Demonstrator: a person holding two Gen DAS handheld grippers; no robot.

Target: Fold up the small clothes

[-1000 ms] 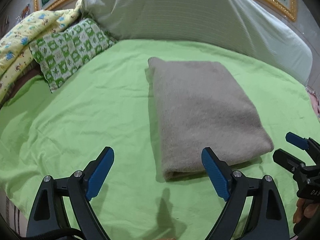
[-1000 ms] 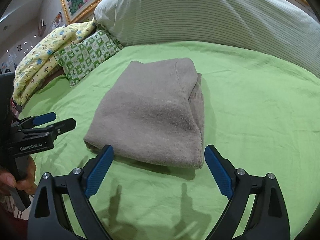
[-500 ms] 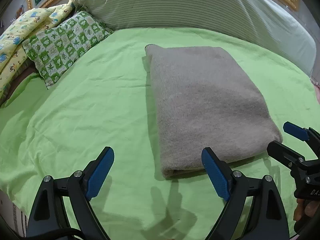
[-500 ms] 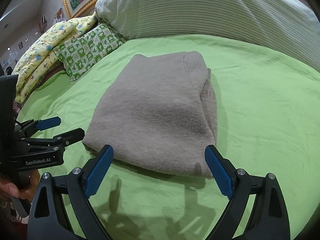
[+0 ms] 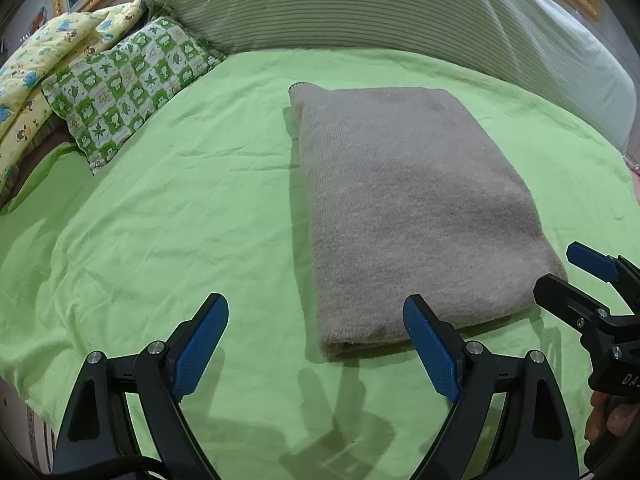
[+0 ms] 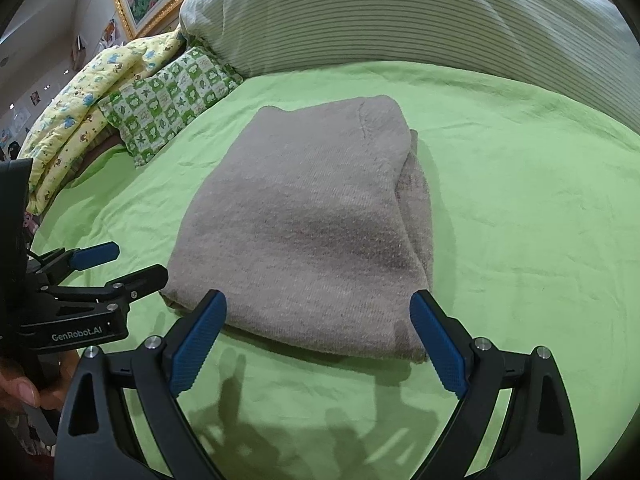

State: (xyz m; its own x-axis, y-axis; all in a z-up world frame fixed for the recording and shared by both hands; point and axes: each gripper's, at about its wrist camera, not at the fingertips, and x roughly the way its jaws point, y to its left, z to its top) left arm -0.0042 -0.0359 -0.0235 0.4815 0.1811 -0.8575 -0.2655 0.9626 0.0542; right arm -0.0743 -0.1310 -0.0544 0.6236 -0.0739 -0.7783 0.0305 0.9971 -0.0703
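A grey-brown knitted garment [image 5: 408, 208] lies folded into a thick rectangle on the green bed sheet [image 5: 180, 216]; it also shows in the right wrist view [image 6: 308, 232]. My left gripper [image 5: 316, 344] is open and empty, just in front of the fold's near left corner. My right gripper [image 6: 318, 340] is open and empty, its blue pads [image 6: 436, 344] straddling the near edge of the fold. The right gripper appears at the right edge of the left wrist view [image 5: 576, 280], and the left gripper at the left edge of the right wrist view [image 6: 116, 268].
A large striped pillow [image 5: 380, 8] lies along the back of the bed. A green-and-white checked pillow [image 5: 124, 84] and a yellow printed quilt [image 5: 44, 64] lie at the back left. A gold picture frame [image 6: 132, 4] hangs on the wall.
Both grippers have moved forward toward the folded garment, which now looks larger and nearer. Both stay open. The garment has not moved.
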